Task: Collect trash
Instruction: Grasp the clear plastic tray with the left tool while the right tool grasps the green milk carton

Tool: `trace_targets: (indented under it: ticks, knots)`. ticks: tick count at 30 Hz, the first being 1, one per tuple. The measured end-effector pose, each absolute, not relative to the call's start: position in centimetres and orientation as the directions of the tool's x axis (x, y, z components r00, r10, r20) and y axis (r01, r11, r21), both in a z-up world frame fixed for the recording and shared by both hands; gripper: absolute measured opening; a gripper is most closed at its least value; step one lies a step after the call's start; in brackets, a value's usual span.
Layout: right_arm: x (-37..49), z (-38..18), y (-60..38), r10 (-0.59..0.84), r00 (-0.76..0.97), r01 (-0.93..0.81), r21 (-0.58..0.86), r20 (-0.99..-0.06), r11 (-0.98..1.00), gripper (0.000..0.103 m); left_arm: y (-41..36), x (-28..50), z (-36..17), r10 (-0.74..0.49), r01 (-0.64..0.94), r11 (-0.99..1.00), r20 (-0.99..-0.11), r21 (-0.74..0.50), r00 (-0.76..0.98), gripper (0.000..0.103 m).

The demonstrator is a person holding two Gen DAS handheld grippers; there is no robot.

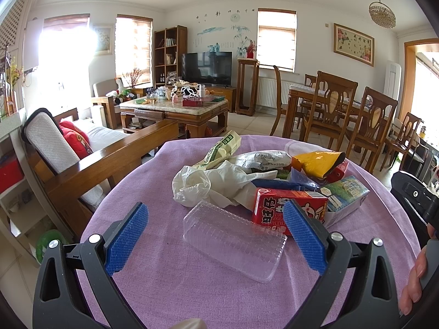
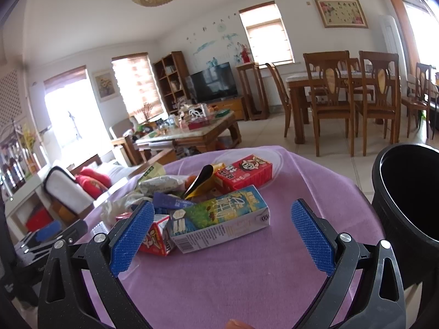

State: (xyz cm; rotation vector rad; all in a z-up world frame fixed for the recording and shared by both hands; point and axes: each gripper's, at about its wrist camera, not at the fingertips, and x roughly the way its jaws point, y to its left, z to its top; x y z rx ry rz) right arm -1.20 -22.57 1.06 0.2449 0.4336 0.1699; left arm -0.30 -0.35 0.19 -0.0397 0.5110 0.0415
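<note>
Your left gripper (image 1: 215, 237) hangs wide open low in the frame, holding nothing, its blue pads either side of a clear plastic tray (image 1: 233, 242) on the purple tablecloth (image 1: 192, 288). Just beyond, at centre frame, sit a red drink carton (image 1: 277, 205), crumpled white plastic (image 1: 203, 183) and a yellow wrapper (image 1: 318, 164). Your right gripper (image 2: 222, 237) is equally spread and empty, framing a blue-green milk carton (image 2: 219, 222) lying on its side. A black bin (image 2: 408, 200) stands at the right edge.
</note>
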Motion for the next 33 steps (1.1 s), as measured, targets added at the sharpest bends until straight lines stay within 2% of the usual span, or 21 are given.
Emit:
trace_targets:
  ticks: [5,9,11,13,15,17,22,26,30,33]
  knots:
    - [-1.3,0.8,-22.3,0.23,0.885,-0.114,0.291,-0.404,0.95,0.098,0.5,0.0,-0.1,0.02,-0.063,0.996,-0.51,-0.067,0.86,0.098]
    - [0.3,0.3,-22.2,0.378,0.802,-0.232,0.342,-0.462,0.91,0.098,4.5,1.3,-1.6,-0.146,-0.049,0.953,-0.594,-0.299,0.791,0.098]
    - [1.6,0.9,-21.5,0.389,0.755,-0.289,0.265,-0.528,0.92,0.098,5.9,2.0,-2.7,-0.207,-0.066,0.925,-0.641,-0.374,0.739,0.098]
    - [3.0,1.2,-20.0,0.329,0.71,-0.329,0.119,-0.622,0.937,0.098,6.4,2.4,-3.4,-0.226,-0.09,0.915,-0.685,-0.393,0.692,0.098]
    - [4.0,1.1,-18.9,0.283,0.7,-0.368,0.009,-0.656,0.93,0.098,6.0,2.8,-3.7,-0.27,-0.081,0.903,-0.706,-0.421,0.655,0.098]
    - [5.1,0.4,-18.3,0.262,0.679,-0.365,-0.005,-0.686,0.931,0.098,5.2,3.1,-3.8,-0.304,-0.075,0.893,-0.717,-0.444,0.627,0.098]
    - [6.9,-1.5,-16.7,0.307,0.601,-0.356,0.096,-0.738,0.929,0.098,3.3,4.1,-4.3,-0.294,-0.11,0.894,-0.752,-0.435,0.59,0.098]
    - [7.5,-2.5,-14.8,0.399,0.535,-0.384,0.207,-0.744,0.9,0.098,1.9,4.8,-4.6,-0.218,-0.151,0.919,-0.786,-0.365,0.578,0.098]
    - [7.7,-2.4,-12.5,0.407,0.529,-0.396,0.208,-0.745,0.895,0.098,1.5,4.8,-4.5,-0.175,-0.167,0.929,-0.789,-0.33,0.589,0.098]
    - [6.3,-1.8,-10.7,0.464,0.452,-0.442,0.26,-0.762,0.858,0.098,1.9,4.6,-4.5,-0.136,-0.166,0.946,-0.803,-0.28,0.581,0.096]
